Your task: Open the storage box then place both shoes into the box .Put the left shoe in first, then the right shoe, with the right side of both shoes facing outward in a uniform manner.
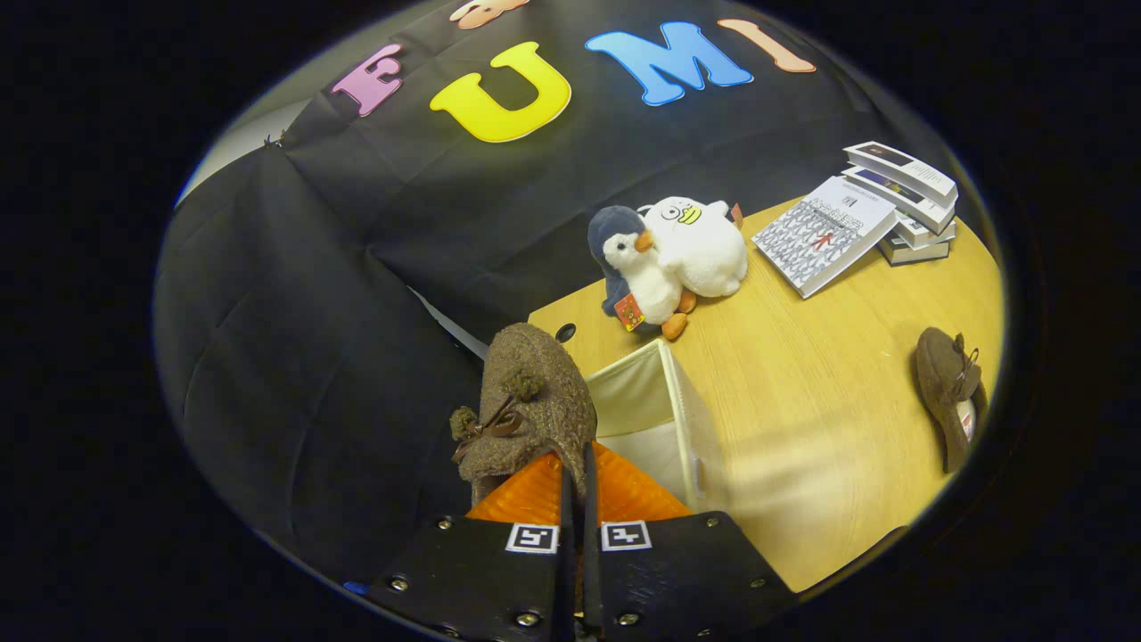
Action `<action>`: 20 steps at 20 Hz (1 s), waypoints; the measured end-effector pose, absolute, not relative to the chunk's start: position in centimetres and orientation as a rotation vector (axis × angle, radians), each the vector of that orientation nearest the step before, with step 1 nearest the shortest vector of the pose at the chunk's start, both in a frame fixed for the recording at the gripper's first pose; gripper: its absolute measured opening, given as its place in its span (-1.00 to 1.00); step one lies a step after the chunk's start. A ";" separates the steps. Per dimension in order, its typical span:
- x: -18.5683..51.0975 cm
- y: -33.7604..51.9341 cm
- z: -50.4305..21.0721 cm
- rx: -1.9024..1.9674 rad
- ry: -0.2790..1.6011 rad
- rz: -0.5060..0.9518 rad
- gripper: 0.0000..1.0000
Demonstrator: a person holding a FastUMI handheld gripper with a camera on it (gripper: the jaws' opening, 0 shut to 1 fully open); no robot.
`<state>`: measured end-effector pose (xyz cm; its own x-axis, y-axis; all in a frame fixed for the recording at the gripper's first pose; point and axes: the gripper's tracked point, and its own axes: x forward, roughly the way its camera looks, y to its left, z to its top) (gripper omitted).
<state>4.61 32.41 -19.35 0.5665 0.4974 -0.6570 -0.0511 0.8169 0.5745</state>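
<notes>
My gripper is shut on a brown woolly shoe with a small bow and pompoms; its toe points away from me and the fingers pinch its rim at the heel side. The shoe hangs above the near left part of the open white storage box, whose inside shows just beyond and right of the fingers. A second brown shoe lies on the wooden table far to the right.
Two plush toys, a grey penguin and a white bird, sit beyond the box near the table's back edge. A stack of books with one leaning against it stands at the back right. Black cloth hangs behind and to the left.
</notes>
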 end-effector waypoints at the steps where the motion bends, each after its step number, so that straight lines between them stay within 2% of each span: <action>1: 4.5 33.1 -19.7 0.540 0.925 0.336 -0.93; 9: 2.8 37.9 -23.8 0.505 0.995 0.350 -0.90; 10: 2.8 38.2 -23.1 0.517 0.990 0.378 -0.72; 12: 2.4 38.8 -22.0 0.516 0.977 0.435 -0.07; 13: 2.7 38.8 -21.6 0.508 0.948 0.449 0.17; 14: 2.9 38.1 -20.4 0.475 0.922 0.450 1.00; 20: 3.9 32.8 -16.6 0.291 0.749 0.500 0.95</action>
<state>3.89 32.81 -16.59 0.6236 0.5299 -0.5747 -0.3276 0.8447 0.4233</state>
